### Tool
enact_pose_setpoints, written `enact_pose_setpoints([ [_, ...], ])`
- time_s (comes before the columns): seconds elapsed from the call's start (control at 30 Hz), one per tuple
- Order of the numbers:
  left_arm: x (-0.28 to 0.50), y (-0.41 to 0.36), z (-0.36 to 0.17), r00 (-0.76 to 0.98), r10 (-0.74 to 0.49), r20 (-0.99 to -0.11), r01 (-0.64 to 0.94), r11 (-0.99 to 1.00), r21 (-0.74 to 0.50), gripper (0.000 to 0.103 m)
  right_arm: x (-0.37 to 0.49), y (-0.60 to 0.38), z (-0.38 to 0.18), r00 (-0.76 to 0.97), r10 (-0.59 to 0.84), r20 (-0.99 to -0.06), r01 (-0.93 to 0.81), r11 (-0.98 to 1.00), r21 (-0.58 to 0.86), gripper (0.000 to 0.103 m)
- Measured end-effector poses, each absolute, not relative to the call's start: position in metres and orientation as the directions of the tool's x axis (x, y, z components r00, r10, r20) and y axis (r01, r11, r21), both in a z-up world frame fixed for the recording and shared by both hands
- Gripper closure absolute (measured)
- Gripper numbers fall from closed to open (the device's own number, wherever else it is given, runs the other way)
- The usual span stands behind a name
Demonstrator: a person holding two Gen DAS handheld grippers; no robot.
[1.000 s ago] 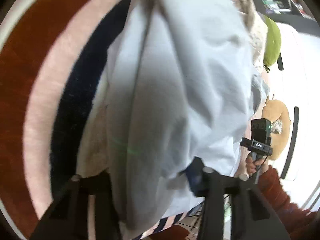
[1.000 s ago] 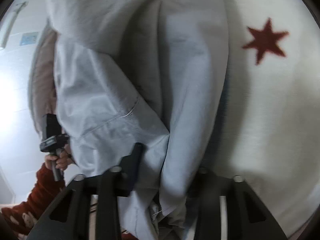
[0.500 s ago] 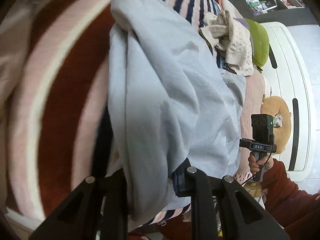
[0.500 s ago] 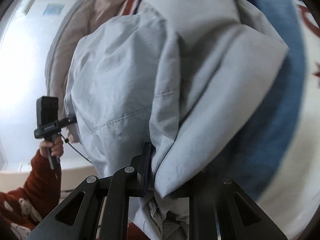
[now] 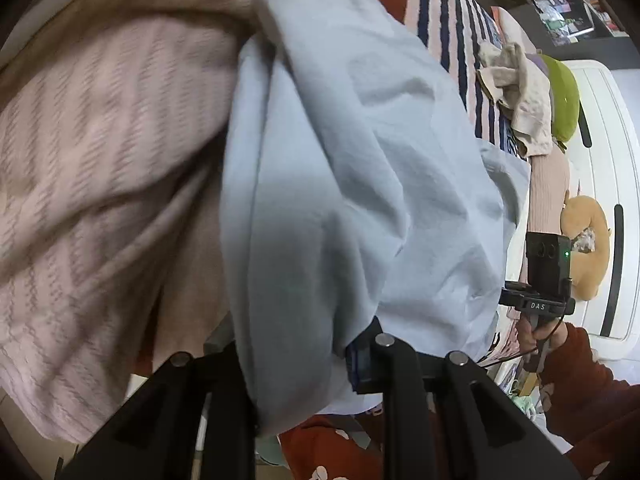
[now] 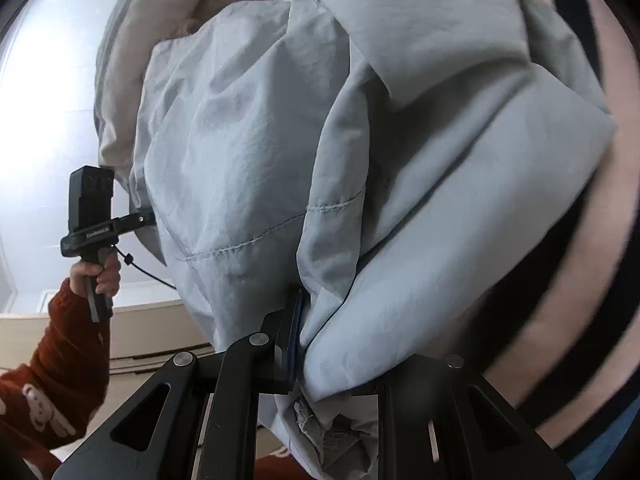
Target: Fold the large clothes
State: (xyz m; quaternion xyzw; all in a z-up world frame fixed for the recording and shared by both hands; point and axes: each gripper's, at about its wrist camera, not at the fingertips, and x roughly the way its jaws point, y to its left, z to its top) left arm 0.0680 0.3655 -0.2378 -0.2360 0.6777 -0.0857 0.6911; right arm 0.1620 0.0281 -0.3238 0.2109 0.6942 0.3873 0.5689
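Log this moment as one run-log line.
task: fold large clothes | left gripper: shut on light blue garment | right gripper: shut on light blue garment | garment: bunched, held over pink blanket

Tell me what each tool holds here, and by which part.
Both grip the same pale blue garment: the left tool and right tool each pinch a bunched fold; which part cannot be told.

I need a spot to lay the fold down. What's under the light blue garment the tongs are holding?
In the left wrist view, under the light blue garment lie a pink knit blanket and striped bedding. Whatever is directly beneath the cloth is covered.
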Motion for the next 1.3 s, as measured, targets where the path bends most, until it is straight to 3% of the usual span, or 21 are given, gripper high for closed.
enact_pose_setpoints([
  [0.1, 0.074, 0.355, -0.243, 0.063, -0.411, -0.910, -0.193, 0.889, -0.415, 0.081, 0.173, 0.045, -0.325, -0.252, 0.720, -0.646, -0.165, 0.626, 0.762, 0.091],
  [0.27, 0.083, 0.336, -0.240, 0.062, -0.313, -0.948, -0.186, 0.930, -0.319, 0.055, 0.185, 0.065, -0.326, -0.267, 0.681, -0.682, -0.188, 0.657, 0.730, 0.087],
  [0.47, 0.080, 0.324, -0.224, 0.071, -0.224, -0.972, -0.184, 0.955, -0.233, 0.054, 0.171, 0.045, -0.313, -0.244, 0.597, -0.764, -0.261, 0.718, 0.645, 0.063],
  [0.53, 0.079, 0.313, -0.214, 0.090, -0.186, -0.978, -0.174, 0.964, -0.199, 0.034, 0.164, 0.038, -0.308, -0.220, 0.569, -0.792, -0.291, 0.737, 0.610, 0.057],
  [0.57, 0.077, 0.309, -0.205, 0.116, -0.155, -0.981, -0.168, 0.970, -0.173, 0.030, 0.162, 0.036, -0.304, -0.206, 0.565, -0.799, -0.296, 0.742, 0.601, 0.056],
  [0.9, 0.062, 0.270, -0.130, 0.231, -0.072, -0.970, -0.153, 0.982, -0.110, 0.028, 0.146, 0.005, -0.245, -0.084, 0.579, -0.811, -0.291, 0.764, 0.575, 0.051],
  [1.07, 0.066, 0.223, -0.085, 0.350, -0.049, -0.936, -0.095, 0.992, -0.087, 0.021, 0.137, -0.009, -0.209, 0.014, 0.567, -0.824, -0.320, 0.783, 0.533, 0.051],
  [1.3, 0.085, 0.140, -0.030, 0.513, -0.055, -0.857, -0.009, 0.998, -0.069, 0.017, 0.116, -0.109, -0.149, 0.224, 0.524, -0.822, -0.325, 0.835, 0.444, 0.044],
])
